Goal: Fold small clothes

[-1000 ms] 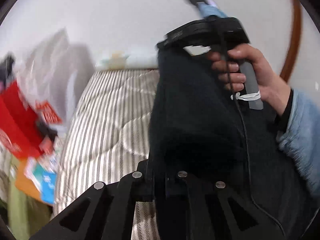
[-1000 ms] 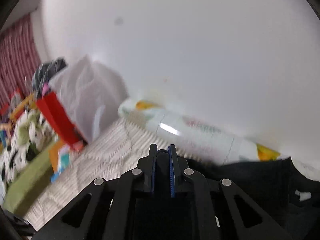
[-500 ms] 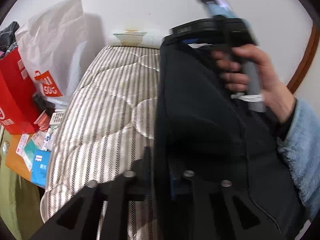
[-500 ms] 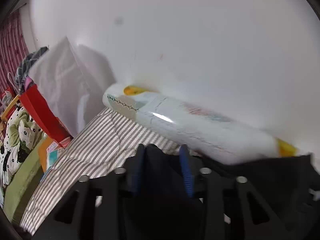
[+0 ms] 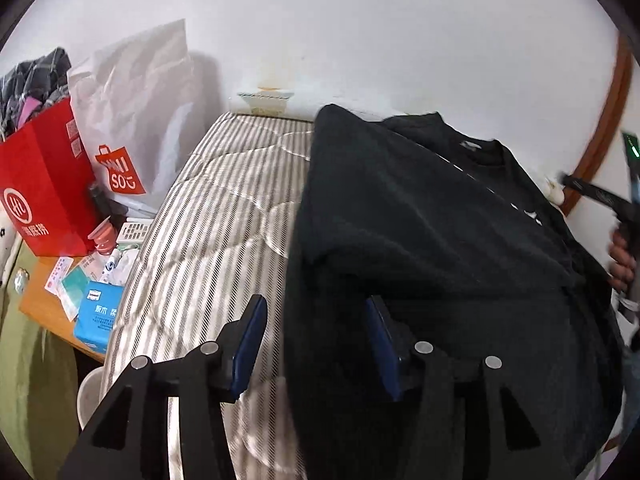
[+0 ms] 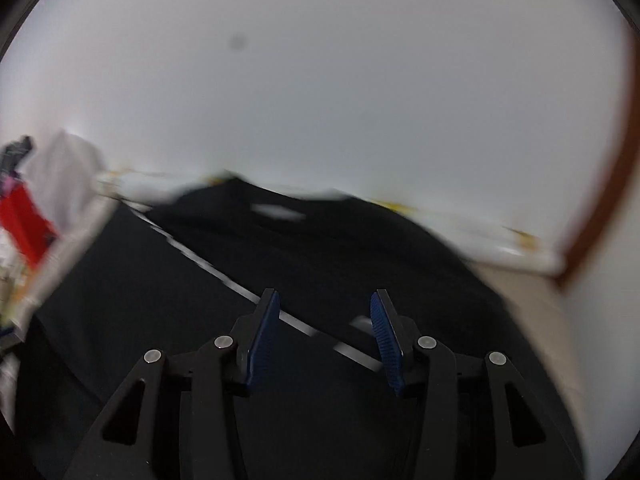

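Dropped black shirt [image 5: 420, 216] lies on striped bed [image 5: 208, 216]; both grippers' jaws just opened, empty.

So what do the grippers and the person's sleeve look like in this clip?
Both the left gripper and the right gripper have black angular linkage arms with silver rivets and fingers faced with ribbed blue pads. In the left wrist view the other handle has a green light. No sleeve can be made out.
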`<state>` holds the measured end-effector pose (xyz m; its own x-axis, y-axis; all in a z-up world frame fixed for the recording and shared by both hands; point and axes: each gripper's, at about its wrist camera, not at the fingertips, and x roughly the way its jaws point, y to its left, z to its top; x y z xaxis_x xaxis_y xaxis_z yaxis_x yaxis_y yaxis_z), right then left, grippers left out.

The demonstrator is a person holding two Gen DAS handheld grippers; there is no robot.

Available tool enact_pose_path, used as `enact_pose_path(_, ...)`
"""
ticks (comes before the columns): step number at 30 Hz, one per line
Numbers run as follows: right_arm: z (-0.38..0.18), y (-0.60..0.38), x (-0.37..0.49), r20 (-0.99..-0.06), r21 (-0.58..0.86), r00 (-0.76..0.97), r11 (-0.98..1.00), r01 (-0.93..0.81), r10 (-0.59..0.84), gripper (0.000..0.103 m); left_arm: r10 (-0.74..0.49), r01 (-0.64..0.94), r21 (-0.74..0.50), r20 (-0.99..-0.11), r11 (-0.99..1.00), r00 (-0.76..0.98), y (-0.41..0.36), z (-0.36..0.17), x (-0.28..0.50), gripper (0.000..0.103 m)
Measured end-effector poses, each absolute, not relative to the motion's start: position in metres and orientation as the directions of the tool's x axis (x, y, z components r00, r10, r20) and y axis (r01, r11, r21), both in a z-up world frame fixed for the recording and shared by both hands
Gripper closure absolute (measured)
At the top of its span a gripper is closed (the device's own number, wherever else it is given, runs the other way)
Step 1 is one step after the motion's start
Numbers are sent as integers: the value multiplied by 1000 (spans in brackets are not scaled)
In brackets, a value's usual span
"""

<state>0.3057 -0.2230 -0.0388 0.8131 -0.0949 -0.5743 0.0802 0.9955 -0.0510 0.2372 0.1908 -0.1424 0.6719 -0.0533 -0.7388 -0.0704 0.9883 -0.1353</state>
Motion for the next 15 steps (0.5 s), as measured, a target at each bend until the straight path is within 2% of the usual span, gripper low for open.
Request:
enact_pose_path(5, -60, -332, 212, -625, 13, 749, 957, 289, -218, 55, -89, -46, -153, -762, 987, 641, 171, -146, 221, 55)
enact_pose_path(8, -83, -394, 149, -657, 60, 704, 912, 407, -271, 49, -98, -51, -165, -774, 985, 625, 163, -148, 211, 55)
enact_pose_path(10, -105, -424, 107, -681, 59, 662, 878, 474, -312, 46, -116, -52, -186, -783, 981, 612, 159, -150, 204, 52)
enact_pose_path(11, -115, -433, 91, -689, 52, 645, 865, 498, -330, 45, -124, -54, -197, -786, 979, 605, 157, -152, 202, 48)
enact_pose_path(15, -156, -468, 26, -726, 48, 574, 805, 591, -379, 42, -129, -48, -198, -788, 979, 602, 145, -152, 189, 46)
